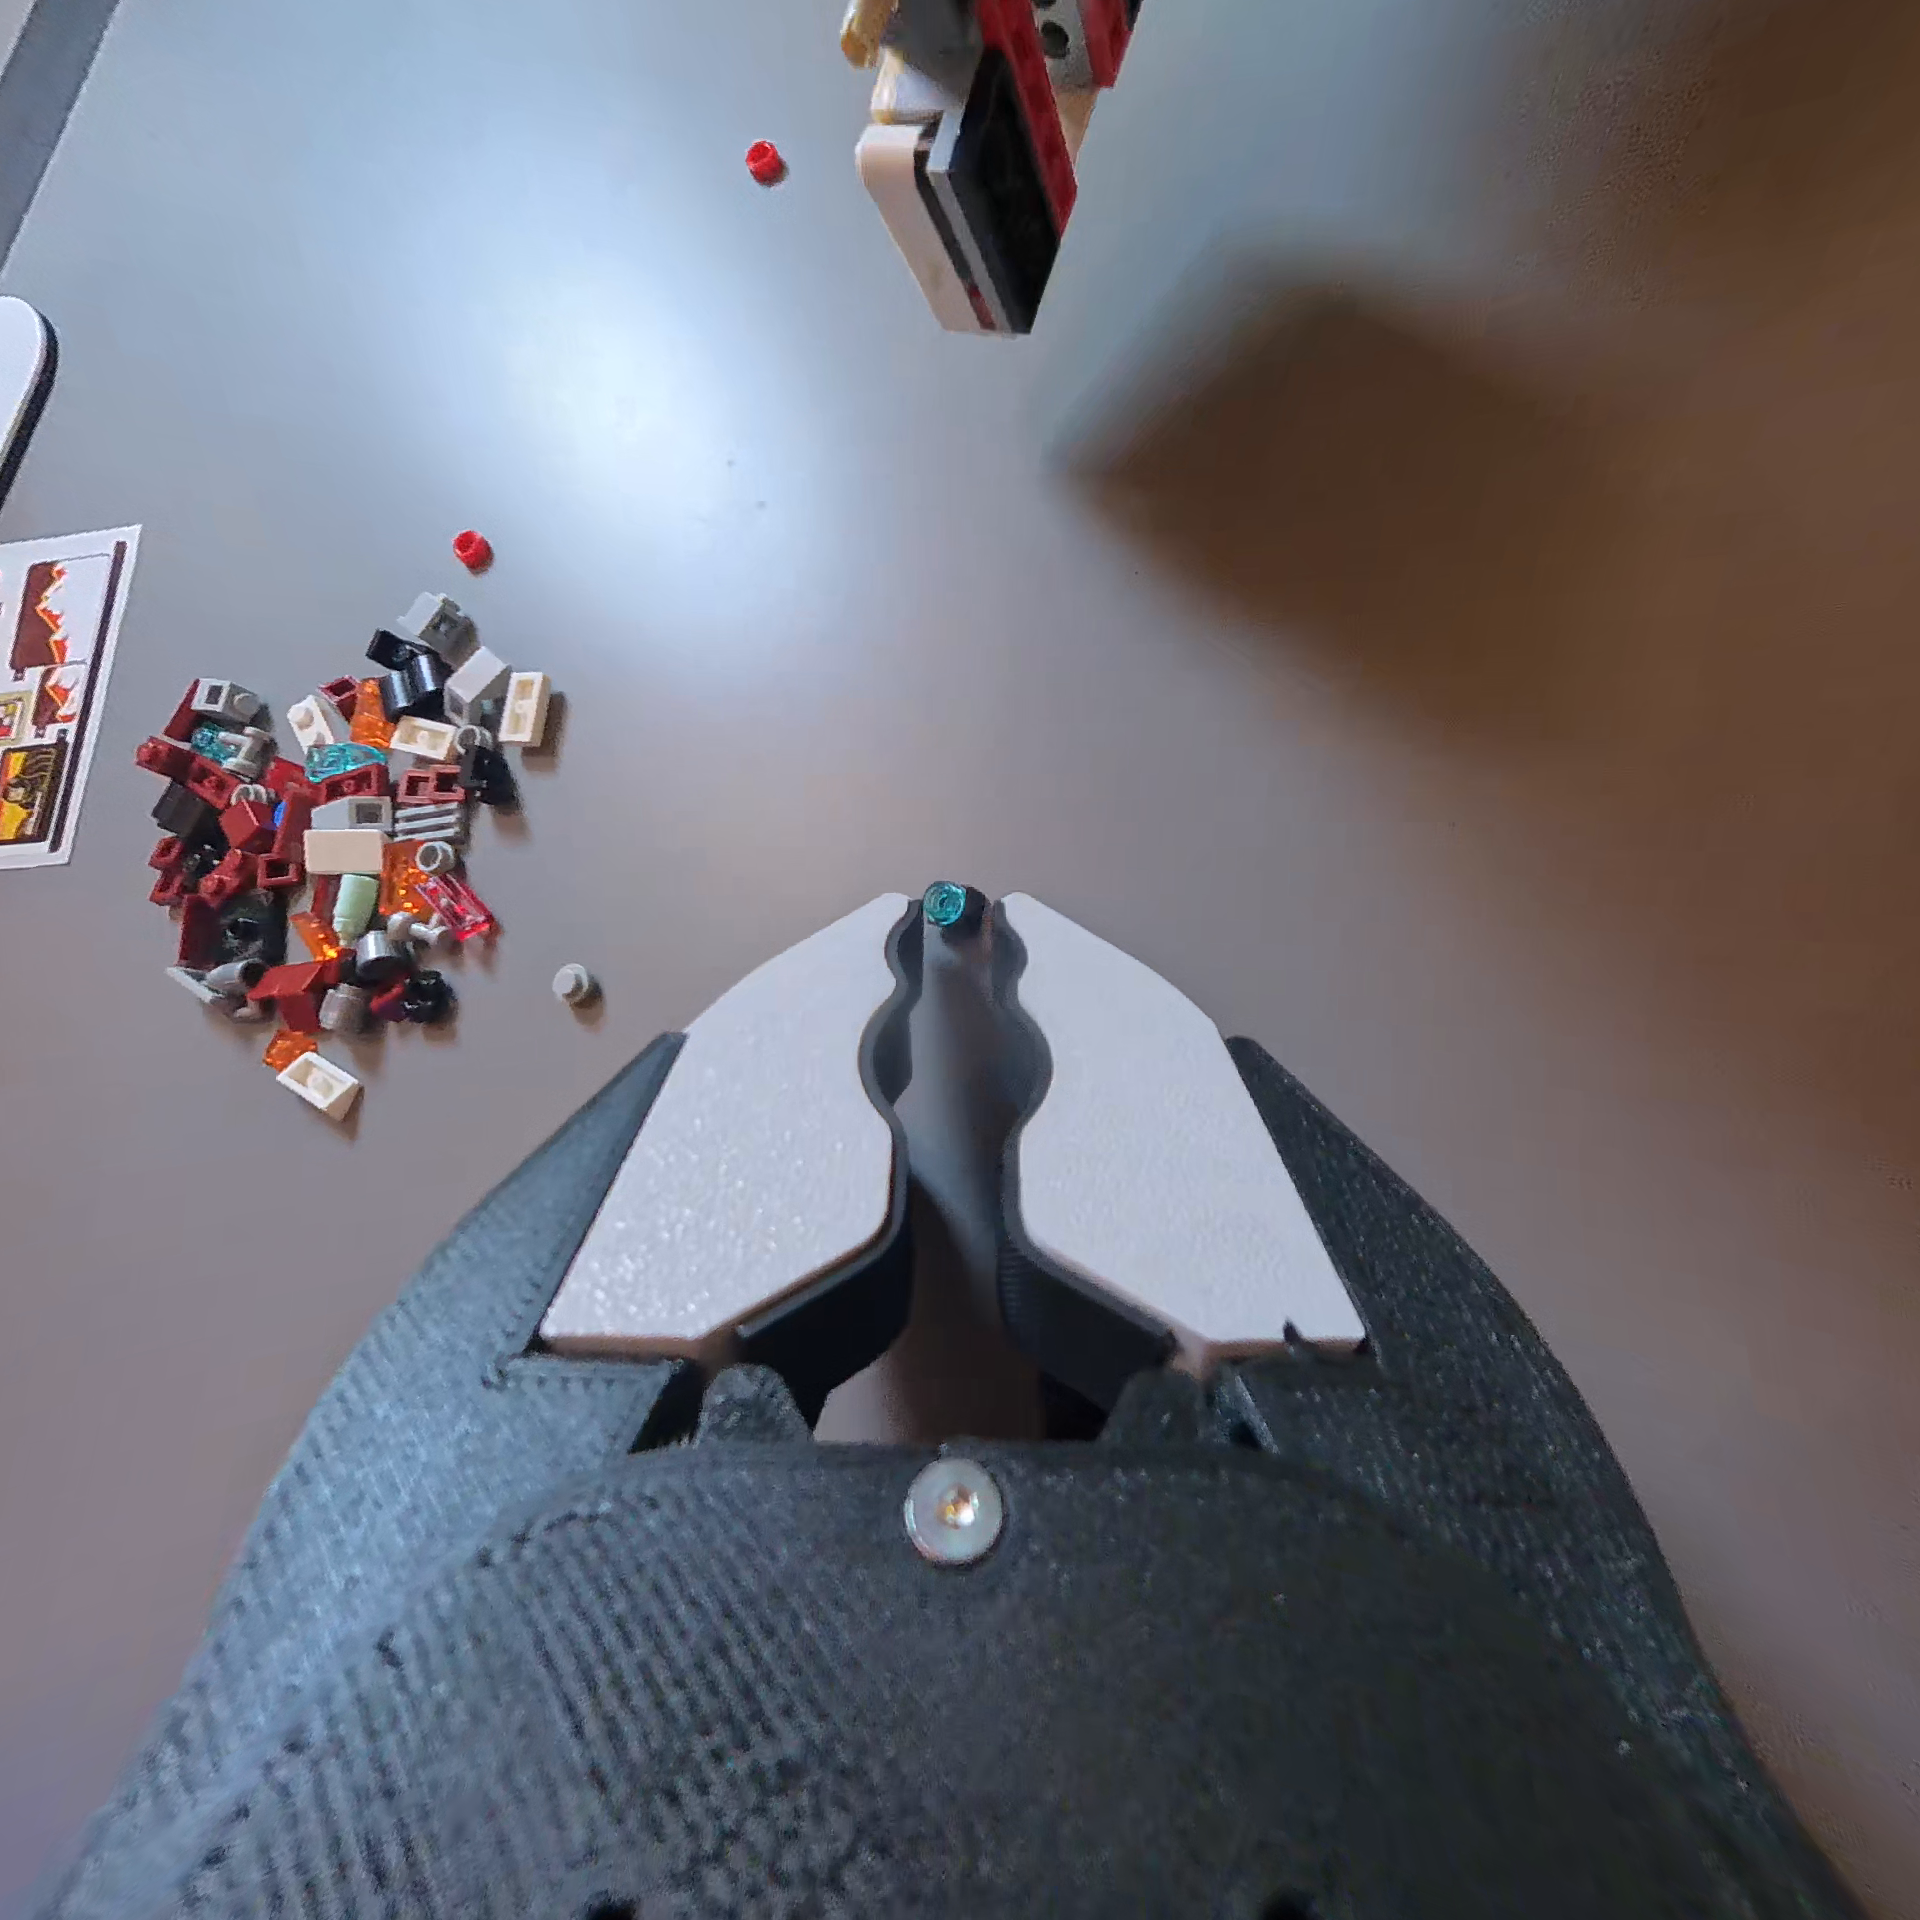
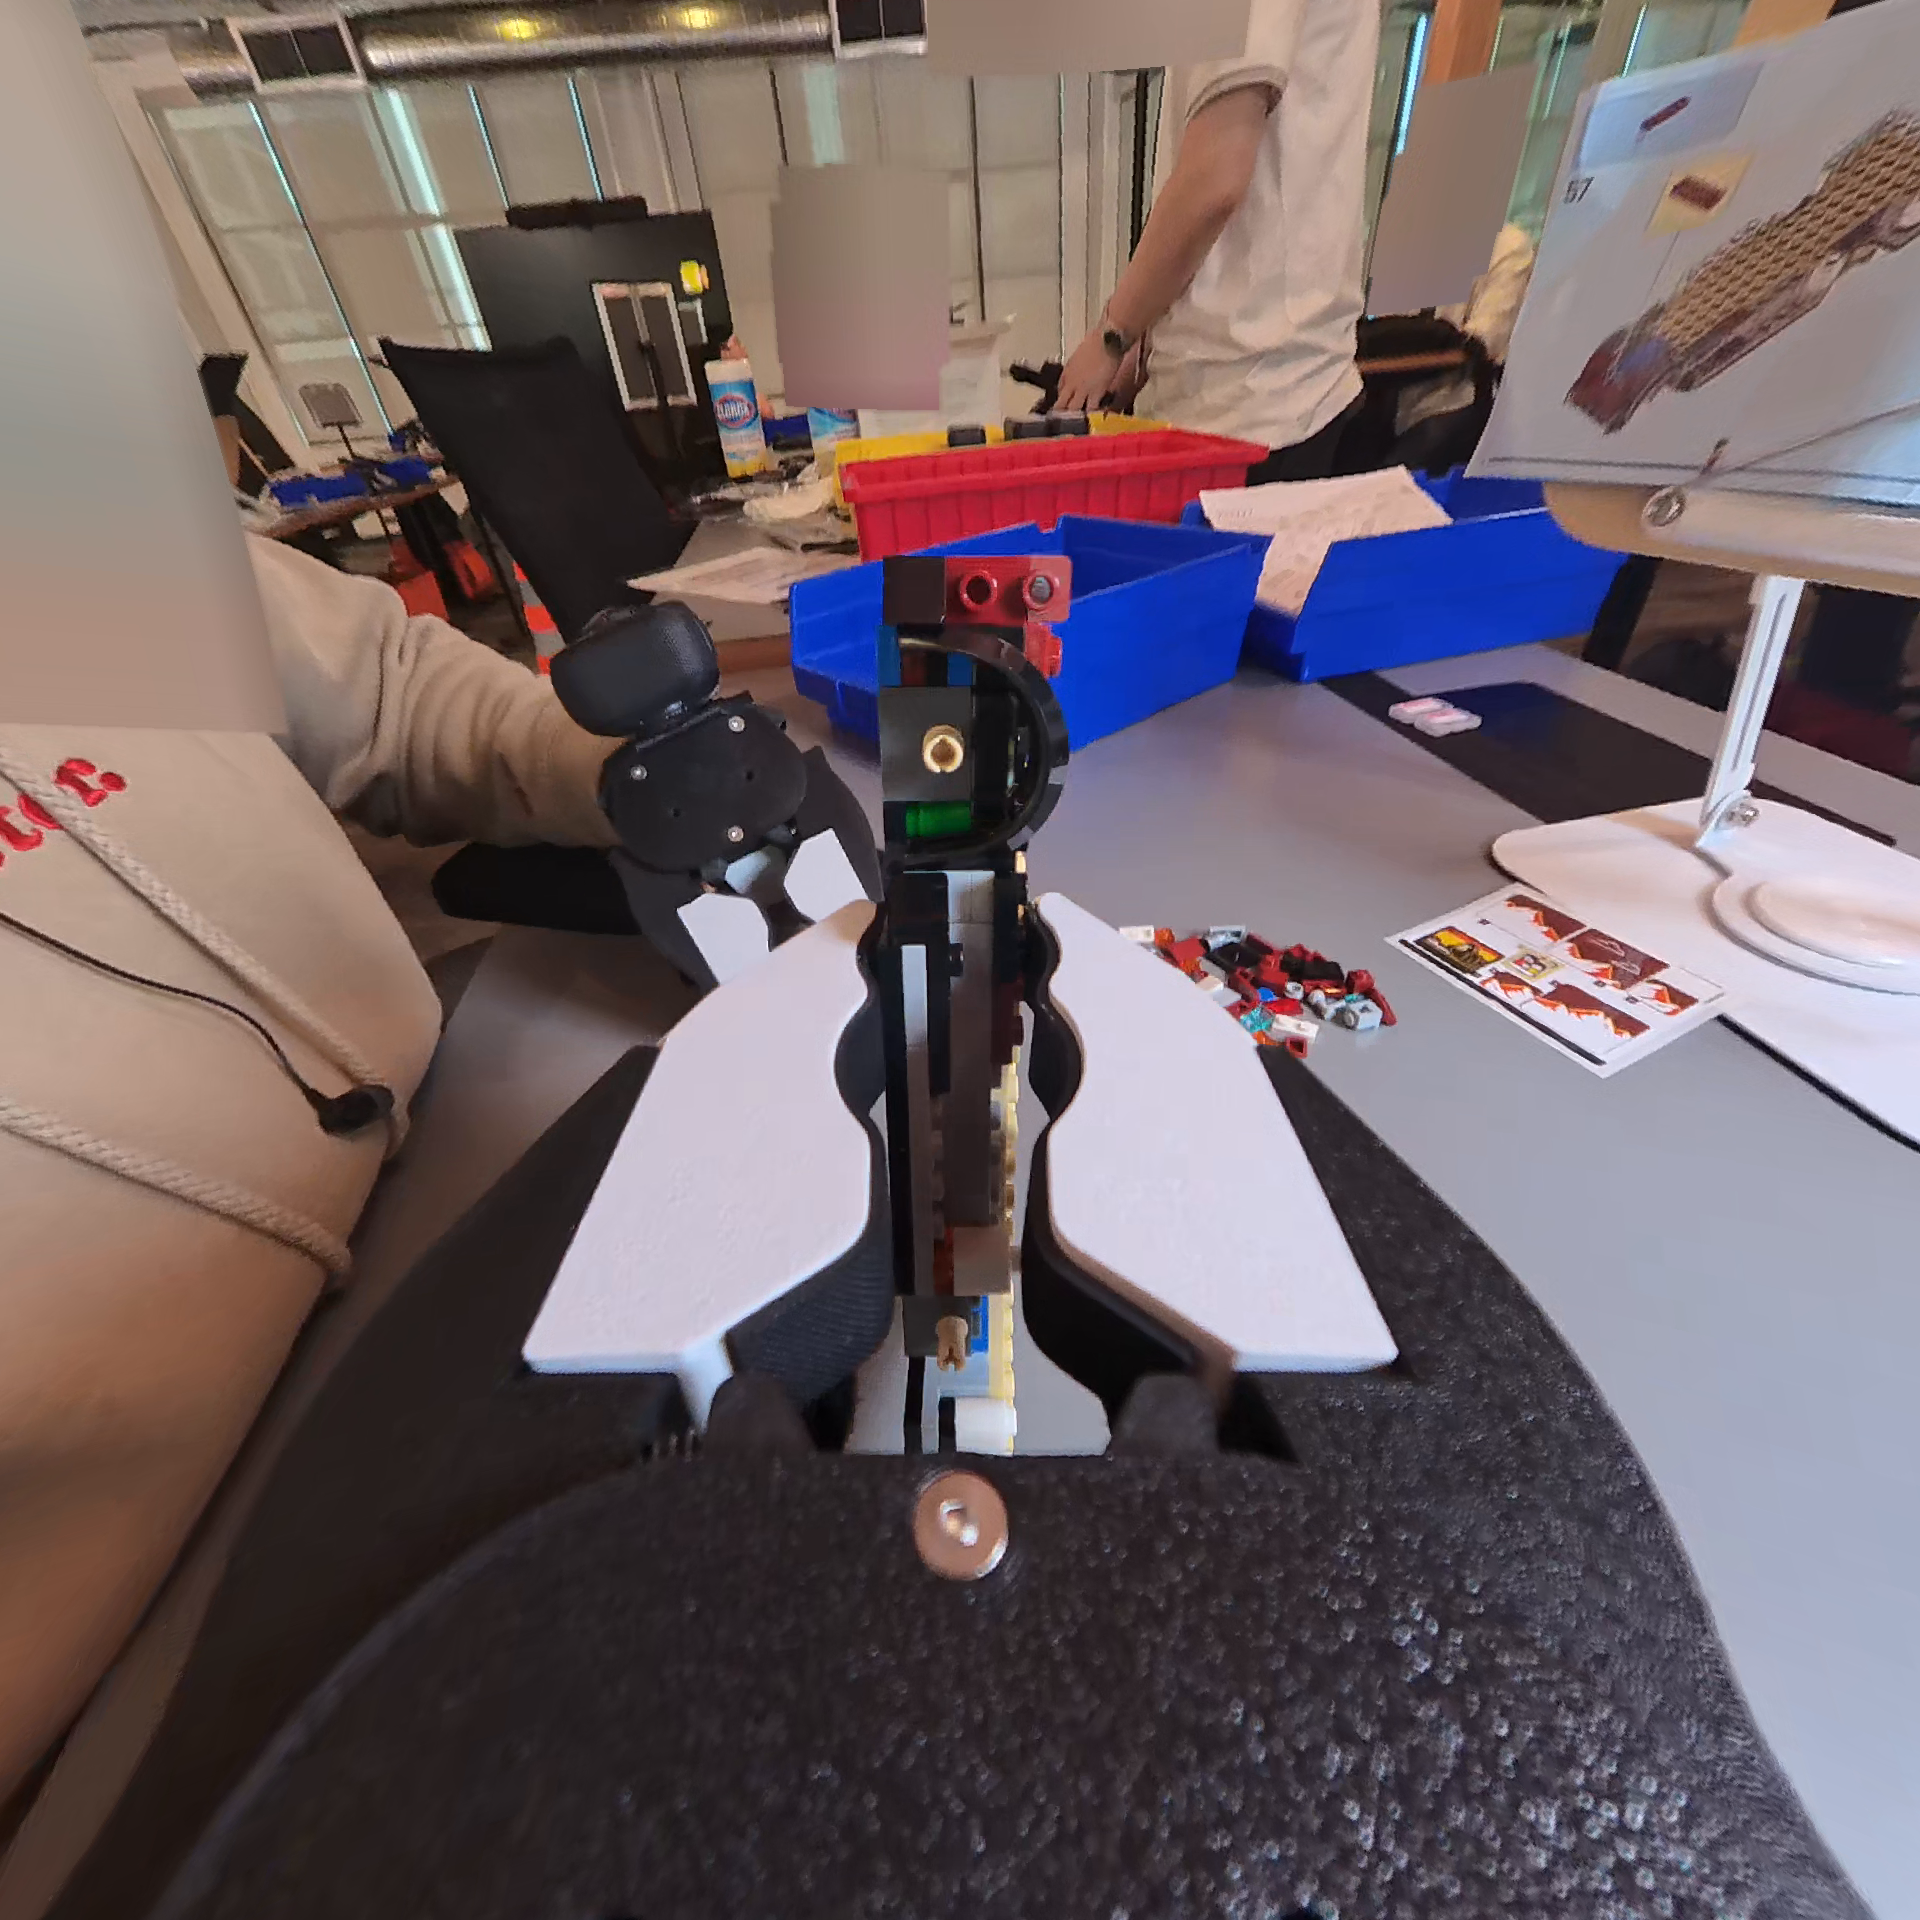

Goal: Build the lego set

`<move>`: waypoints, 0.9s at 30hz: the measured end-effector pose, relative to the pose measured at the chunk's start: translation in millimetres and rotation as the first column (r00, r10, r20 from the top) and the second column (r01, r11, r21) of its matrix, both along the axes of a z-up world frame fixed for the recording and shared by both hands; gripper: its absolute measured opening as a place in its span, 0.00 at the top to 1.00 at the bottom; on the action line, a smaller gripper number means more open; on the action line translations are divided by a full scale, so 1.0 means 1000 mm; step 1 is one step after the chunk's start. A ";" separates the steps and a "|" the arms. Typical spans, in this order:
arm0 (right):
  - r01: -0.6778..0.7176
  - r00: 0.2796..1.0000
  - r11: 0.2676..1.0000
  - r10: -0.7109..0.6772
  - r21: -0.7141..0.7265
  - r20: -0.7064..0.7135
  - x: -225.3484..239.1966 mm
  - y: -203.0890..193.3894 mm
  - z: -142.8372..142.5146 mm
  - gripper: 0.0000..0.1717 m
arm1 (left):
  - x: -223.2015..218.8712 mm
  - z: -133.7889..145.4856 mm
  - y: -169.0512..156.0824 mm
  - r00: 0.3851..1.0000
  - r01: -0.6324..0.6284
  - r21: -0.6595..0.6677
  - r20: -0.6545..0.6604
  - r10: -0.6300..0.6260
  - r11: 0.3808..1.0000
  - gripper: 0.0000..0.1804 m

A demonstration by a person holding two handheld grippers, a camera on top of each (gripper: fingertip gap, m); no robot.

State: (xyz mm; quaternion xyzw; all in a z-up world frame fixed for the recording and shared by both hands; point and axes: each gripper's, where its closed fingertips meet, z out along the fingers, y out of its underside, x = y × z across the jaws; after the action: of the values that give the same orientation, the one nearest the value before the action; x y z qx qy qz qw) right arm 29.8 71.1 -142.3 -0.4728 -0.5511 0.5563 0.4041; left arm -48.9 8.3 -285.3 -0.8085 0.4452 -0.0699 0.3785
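While the left gripper [image 1: 958, 914] hangs over the grey table [image 1: 727, 416], its jaws stand narrow and pinch a tiny piece at their very tips: a clear teal round stud [image 1: 943, 902] seated on a small black part, the pads closing on it from both sides. Off to that gripper's left lies a heap of loose bricks [image 1: 332, 831], dark red, white, black and orange, with a lone grey stud [image 1: 574, 982] just beside the heap and a sticker sheet [image 1: 52, 707] farther left.

Seen from the right gripper [image 2: 951, 914], the jaws are clamped on a tall, slim brick model [image 2: 961, 727], black, white and dark red, its long axis running straight out along the fingers, with a black half-round piece and a red plate at the far end. From the left wrist view that model [image 1: 977, 187] sits ahead and slightly right of the teal stud, well apart from it. An instruction booklet [image 2: 1714, 260] rests on a white stand, and blue bins [image 2: 1143, 603] stand behind.
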 end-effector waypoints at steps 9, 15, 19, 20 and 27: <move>-0.004 0.999 0.999 0.003 -0.034 -0.035 0.009 -0.004 -0.019 0.86 | -0.002 0.001 0.000 1.000 -0.003 0.001 0.016 0.003 1.000 0.90; 0.009 0.999 1.000 -0.010 -0.025 -0.033 0.025 -0.004 -0.023 0.86 | -0.001 0.000 0.000 1.000 0.004 0.003 0.017 -0.004 1.000 0.91; 0.007 0.999 1.000 -0.008 -0.019 -0.032 0.031 -0.006 -0.023 0.86 | 0.000 0.000 0.000 1.000 0.007 0.007 0.014 -0.007 1.000 0.91; 0.009 0.999 1.000 -0.009 -0.018 -0.032 0.032 -0.006 -0.023 0.86 | 0.000 0.000 0.000 1.000 0.007 0.008 0.013 -0.007 1.000 0.91; 0.012 0.998 1.000 -0.012 -0.017 -0.055 0.035 -0.006 -0.014 0.84 | 0.000 0.000 -0.001 1.000 0.008 0.008 0.012 -0.008 1.000 0.90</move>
State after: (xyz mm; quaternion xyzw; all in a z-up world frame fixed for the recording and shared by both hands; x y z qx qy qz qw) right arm 64.8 65.4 -156.0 -0.4641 -0.5322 0.5712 0.4184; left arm -48.7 7.5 -284.9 -0.8049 0.4463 -0.0745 0.3839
